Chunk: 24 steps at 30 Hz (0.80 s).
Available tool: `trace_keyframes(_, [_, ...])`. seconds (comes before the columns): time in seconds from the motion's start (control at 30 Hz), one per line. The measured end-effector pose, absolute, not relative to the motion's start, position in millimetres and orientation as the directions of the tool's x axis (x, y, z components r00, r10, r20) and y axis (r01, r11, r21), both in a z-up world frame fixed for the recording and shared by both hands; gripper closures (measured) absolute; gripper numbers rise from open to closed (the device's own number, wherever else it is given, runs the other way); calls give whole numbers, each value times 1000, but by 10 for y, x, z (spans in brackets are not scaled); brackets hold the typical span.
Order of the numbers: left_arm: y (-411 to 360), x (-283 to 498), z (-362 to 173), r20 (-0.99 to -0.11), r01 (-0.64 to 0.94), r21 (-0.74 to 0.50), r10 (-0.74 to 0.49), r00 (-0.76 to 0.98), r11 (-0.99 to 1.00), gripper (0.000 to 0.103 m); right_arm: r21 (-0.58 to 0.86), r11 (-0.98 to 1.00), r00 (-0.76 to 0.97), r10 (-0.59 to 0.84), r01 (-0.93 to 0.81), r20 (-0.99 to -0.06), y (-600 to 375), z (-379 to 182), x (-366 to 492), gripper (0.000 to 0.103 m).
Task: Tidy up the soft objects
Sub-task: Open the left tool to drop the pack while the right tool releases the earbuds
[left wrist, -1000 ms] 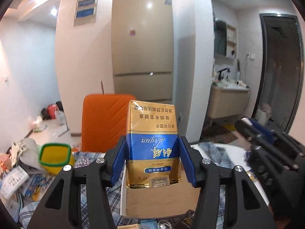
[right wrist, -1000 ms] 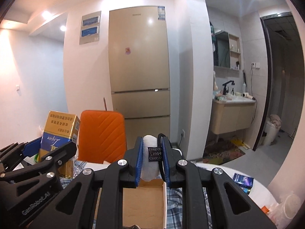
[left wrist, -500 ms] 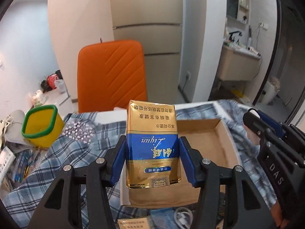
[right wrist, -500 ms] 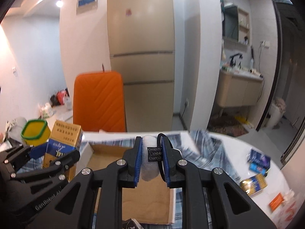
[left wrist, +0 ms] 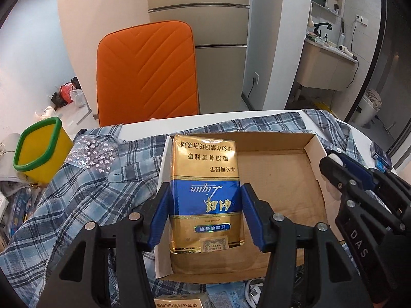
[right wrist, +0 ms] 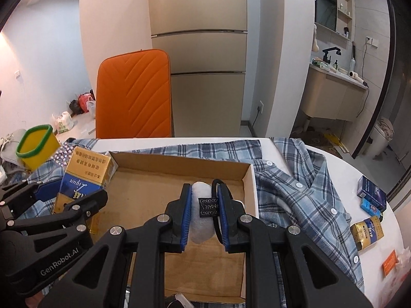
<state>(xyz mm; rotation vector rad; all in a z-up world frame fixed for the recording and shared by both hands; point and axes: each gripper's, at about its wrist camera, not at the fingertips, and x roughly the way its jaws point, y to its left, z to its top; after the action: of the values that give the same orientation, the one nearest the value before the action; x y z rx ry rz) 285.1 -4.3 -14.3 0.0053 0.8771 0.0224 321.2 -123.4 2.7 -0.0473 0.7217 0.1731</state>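
Gold-and-blue carton [left wrist: 205, 195] clamped in left tongs [left wrist: 205, 213], over left side of cardboard box [left wrist: 312, 143]. White fluffy roll [right wrist: 203, 213] with black label — squeezed in right tongs [right wrist: 203, 214], over box floor.

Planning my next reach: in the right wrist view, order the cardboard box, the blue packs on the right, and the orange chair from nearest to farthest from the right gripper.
1. Cardboard box: directly under the right gripper.
2. Blue packs: on the table's right edge.
3. Orange chair: behind the table, left of centre.
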Motion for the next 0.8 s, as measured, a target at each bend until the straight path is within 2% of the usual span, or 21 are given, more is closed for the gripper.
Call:
trace_keyframes(0.13, [-17, 2863, -147, -770, -28, 20, 33, 637, 999, 45, 14, 986, 726, 130, -164, -675, -1244, -2, 3240, 79])
trace_keyframes(0.2, [-8, 2868, -157, -773, -36, 24, 41, 633, 999, 35, 30, 986, 716, 139, -163, -684, -1268, -13, 3253, 76])
trace_keyframes(0.27, [16, 2862, -160, -769, -51, 19, 47, 637, 999, 29, 30, 987, 718, 135, -157, -683, -1282, -11, 3254, 73])
trace_keyframes(0.3, [25, 2859, -158, -770, -51, 15, 44, 637, 999, 29, 28, 988, 720, 132, -155, -681, -1288, -4, 3255, 65])
trace_keyframes(0.33, [35, 2859, -154, -771, -51, 11, 41, 636, 999, 29, 29, 988, 725, 132, -153, -676, -1298, 5, 3251, 52])
trace_keyframes(0.37, [49, 2855, -144, -769, -53, 9, 41, 638, 999, 29, 30, 988, 732, 132, -152, -669, -1306, 16, 3240, 48])
trace_keyframes(0.6, [91, 2792, -32, -749, -60, -5, 36, 661, 998, 29, 20, 989, 746, 126, -149, -654, -1311, 101, 3203, 47])
trace_keyframes(0.8, [78, 2647, 168, -710, -63, -4, 41, 703, 998, 29, 21, 989, 785, 129, -147, -605, -1365, 318, 3085, 47])
